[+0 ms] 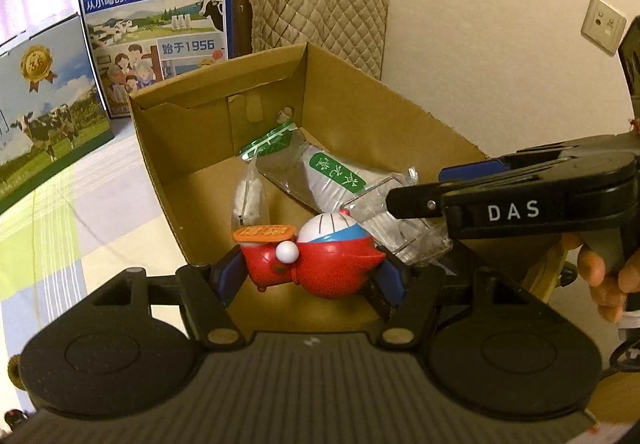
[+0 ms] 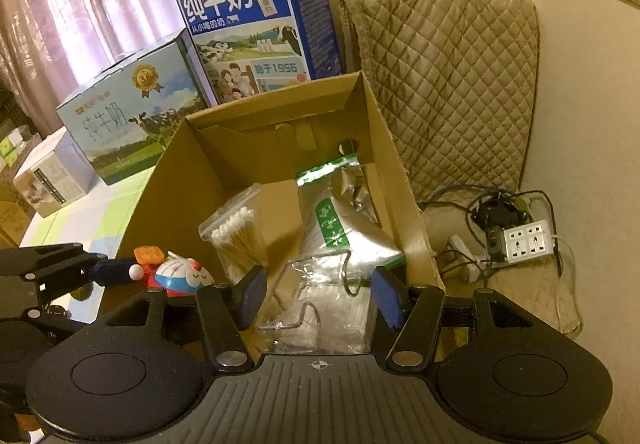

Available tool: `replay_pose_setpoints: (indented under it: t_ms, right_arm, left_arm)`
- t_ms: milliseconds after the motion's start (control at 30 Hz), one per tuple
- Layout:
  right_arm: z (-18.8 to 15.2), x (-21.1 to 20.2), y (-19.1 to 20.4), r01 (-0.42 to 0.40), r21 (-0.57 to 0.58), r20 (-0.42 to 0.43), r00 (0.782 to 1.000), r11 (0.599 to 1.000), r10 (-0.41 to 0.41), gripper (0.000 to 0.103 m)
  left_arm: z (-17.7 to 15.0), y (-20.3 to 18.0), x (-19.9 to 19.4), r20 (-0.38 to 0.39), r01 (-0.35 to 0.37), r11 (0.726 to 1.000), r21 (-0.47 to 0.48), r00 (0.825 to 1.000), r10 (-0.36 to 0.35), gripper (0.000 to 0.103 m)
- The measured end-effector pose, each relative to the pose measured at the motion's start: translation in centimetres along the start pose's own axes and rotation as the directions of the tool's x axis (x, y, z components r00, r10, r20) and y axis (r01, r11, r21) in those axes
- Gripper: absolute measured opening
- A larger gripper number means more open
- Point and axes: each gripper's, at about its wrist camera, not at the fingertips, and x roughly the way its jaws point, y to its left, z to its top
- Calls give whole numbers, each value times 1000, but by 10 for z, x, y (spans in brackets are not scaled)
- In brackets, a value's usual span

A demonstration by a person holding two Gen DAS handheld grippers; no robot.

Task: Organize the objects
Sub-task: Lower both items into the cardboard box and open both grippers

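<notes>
My left fingers [image 1: 310, 276] clamp the red toy figure [image 1: 320, 264] over the near edge of the open cardboard box [image 1: 360, 111]. My right fingers [image 2: 320, 298] stand wide apart above a clear plastic case [image 2: 320, 308] inside the box, with a bag of cotton swabs [image 2: 236, 234] and a silver pouch [image 2: 344, 228] just beyond. Two milk cartons [image 2: 256, 23] stand behind.

An open cardboard box [image 2: 192, 179] stands on the bed [image 1: 60, 211], with two milk cartons behind it: the upright one [image 2: 256, 23] directly behind, the other [image 2: 128, 115] to its left. Inside the box a bag of cotton swabs [image 2: 236, 236] lies left of a foil pouch [image 2: 340, 219], and a clear plastic case [image 2: 320, 308] lies in front of the pouch. A toy [image 1: 320, 256] sits over the box's near left edge. A padded chair [image 2: 448, 83] stands right of the box, a power strip [image 2: 528, 240] on its seat.
</notes>
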Motion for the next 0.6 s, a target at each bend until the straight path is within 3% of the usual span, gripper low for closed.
replay_pose_setpoints:
  t_ms: [600]
  right_arm:
    - [-4, -3, 1, 1, 2, -1, 1000, 1000, -1, 56]
  left_arm:
    - [2, 3, 5, -2, -9, 1000, 29, 1000, 9, 68]
